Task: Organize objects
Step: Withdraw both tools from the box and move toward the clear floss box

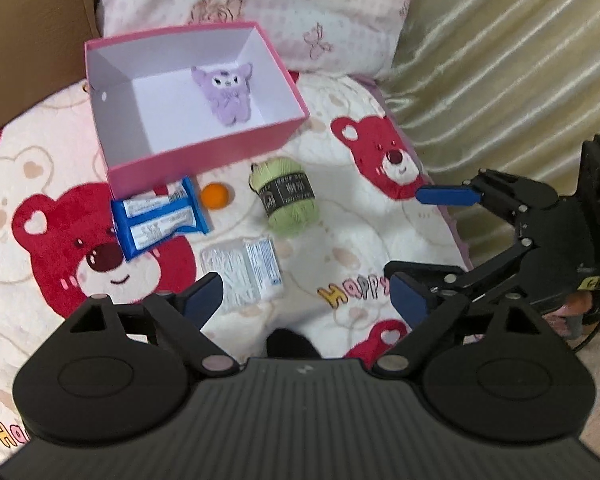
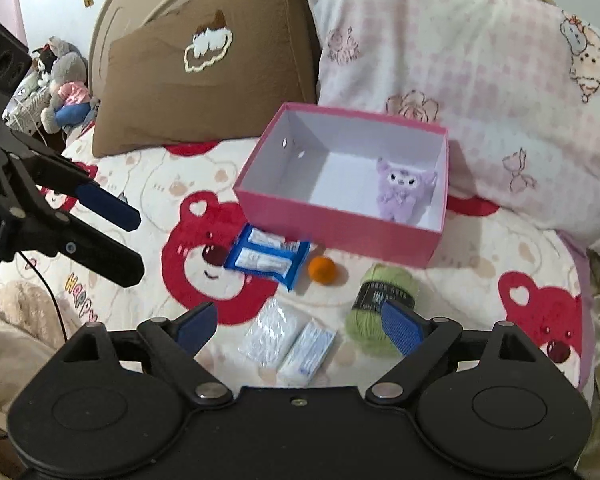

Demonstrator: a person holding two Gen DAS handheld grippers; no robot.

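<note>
both tongs, left (image 1: 300,300) and right (image 2: 300,320), wide and empty. purple plush (image 1: 226,94) already in pink box (image 1: 204,148). green yarn (image 2: 380,308) at right tongs' 1 o'clock, likely next grab.

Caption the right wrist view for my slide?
Open right gripper above yarn and packets; plush in pink box.

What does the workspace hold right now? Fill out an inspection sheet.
Surface: cream blanket with red bears.
Job's things: pink cardboard box holding purple plush toy; outside it, blue snack packet, orange ball, green yarn skein, clear plastic packet.
Clutter: nothing seen.
Grippers: left gripper and right gripper open, empty.
Cables: black cable behind left gripper.
Surroundings: brown pillow, pink pillow, stuffed toys.
</note>
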